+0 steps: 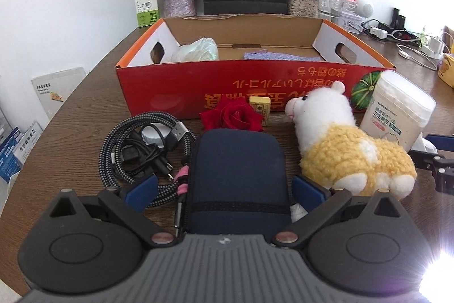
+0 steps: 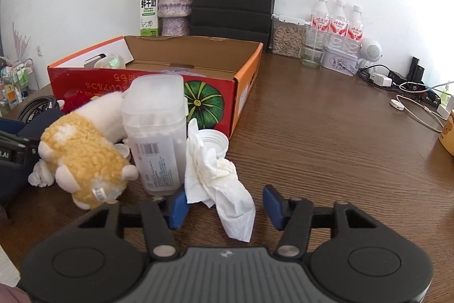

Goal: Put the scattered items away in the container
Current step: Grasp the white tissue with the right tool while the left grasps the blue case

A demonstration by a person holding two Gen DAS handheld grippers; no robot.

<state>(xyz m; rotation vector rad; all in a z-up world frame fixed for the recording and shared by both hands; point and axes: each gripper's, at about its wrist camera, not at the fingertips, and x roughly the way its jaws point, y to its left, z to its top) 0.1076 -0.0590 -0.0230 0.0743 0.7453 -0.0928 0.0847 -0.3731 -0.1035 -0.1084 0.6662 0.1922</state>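
On the left, the navy pouch (image 1: pixel 238 181) is seen lengthwise between the spread pads of the left gripper (image 1: pixel 224 190), its long axis running toward the red box (image 1: pixel 227 93) straight ahead; contact cannot be told. On the right, the crumpled tissue (image 2: pixel 218 181) lies between the parted pads of the right gripper (image 2: pixel 225 206), not yet pinched, with the box beyond and leftward.

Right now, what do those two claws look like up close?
They match. Each claw, left claw and right claw, has two flat blue pads on black angular link arms joined by round silver pins. Behind sits a grey ribbed body with a small white logo, flanked by two black rounded housings with circular caps.
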